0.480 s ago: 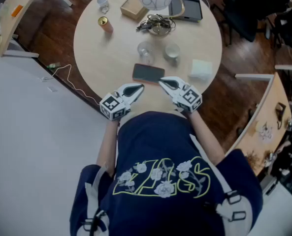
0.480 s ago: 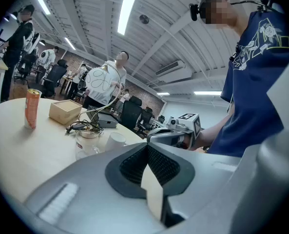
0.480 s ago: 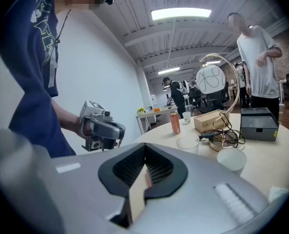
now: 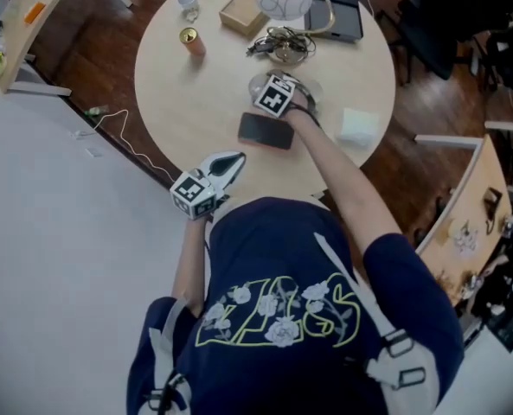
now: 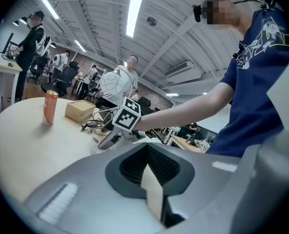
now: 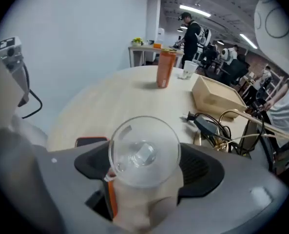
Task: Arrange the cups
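- The right gripper (image 4: 273, 96) is reaching steeply down over the clear glass (image 6: 144, 152), which is standing mouth-up near the middle of the round table (image 4: 178, 85), just beyond the dark phone (image 4: 265, 130).
- Its 2 jaws are standing wide, 1 on each side of the glass wall. No firm press is showing yet, so the step in hand is judged to be the grasp.
- To do it well, the jaws should be closing slowly and evenly, with the glass staying centred between the pads. Smooth glass is likely to slip or tip if 1 pad is arriving first.
- Gripping below the rim, on the straighter part of the wall, is looking safer than pinching the lip.
- The lift should be going straight up before any sideways travel, since the phone is lying just beside the glass and the cable tangle (image 4: 278, 43) is lying near its far side.
- The left gripper (image 4: 230, 160) is resting at the near edge of the table with its jaws together and nothing in them, well apart from the glass.
- A small white cup (image 4: 188, 3) is standing at the far edge, near the orange can (image 4: 191, 41).
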A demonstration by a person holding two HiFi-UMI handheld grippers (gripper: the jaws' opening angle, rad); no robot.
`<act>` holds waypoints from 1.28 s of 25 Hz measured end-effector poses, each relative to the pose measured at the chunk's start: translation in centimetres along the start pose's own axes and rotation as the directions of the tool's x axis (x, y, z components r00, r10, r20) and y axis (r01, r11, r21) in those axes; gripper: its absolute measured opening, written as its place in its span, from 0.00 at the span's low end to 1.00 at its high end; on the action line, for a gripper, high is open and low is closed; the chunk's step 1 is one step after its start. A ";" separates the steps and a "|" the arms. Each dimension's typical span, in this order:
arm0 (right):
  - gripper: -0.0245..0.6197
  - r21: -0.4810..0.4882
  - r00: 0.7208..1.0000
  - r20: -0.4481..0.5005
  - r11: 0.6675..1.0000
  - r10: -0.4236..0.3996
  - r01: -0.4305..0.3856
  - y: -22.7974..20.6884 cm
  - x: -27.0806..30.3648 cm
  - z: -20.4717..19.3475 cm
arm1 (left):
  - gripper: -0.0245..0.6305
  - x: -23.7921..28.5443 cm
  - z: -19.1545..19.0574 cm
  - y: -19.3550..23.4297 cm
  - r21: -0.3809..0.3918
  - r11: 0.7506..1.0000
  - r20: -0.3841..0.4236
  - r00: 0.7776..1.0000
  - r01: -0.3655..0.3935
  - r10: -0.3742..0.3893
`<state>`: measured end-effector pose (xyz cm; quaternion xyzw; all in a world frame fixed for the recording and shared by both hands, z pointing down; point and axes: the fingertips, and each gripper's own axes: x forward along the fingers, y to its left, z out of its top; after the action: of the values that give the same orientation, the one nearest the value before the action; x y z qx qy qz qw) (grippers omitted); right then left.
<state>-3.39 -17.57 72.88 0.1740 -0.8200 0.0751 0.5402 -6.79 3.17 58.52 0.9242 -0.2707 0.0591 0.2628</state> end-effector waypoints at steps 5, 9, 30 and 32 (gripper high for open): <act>0.66 -0.007 0.989 0.014 0.989 0.145 -0.145 5.7 -2.6 0.0 | 0.04 -1.7 1.0 1.2 -0.030 0.998 0.062 0.997 -0.047 0.048; 0.66 -0.093 0.976 0.065 0.975 0.206 -0.199 12.3 -3.1 -0.2 | 0.04 -1.5 1.3 1.7 -0.032 0.998 0.080 0.995 -0.053 0.056; 0.05 0.170 0.764 0.627 0.932 0.148 -0.321 12.0 -15.0 -11.2 | 0.04 3.9 2.3 -1.3 -0.018 0.999 0.021 0.999 0.037 -0.037; 0.24 0.197 0.860 0.493 0.946 0.132 -0.258 8.6 -12.3 -12.0 | 0.04 3.5 1.7 -1.1 -0.018 0.999 0.016 0.999 0.034 -0.034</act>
<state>8.20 -3.30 67.07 0.1708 -0.9235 0.1901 0.2860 -3.33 1.44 57.42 0.9267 -0.2576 0.0451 0.2700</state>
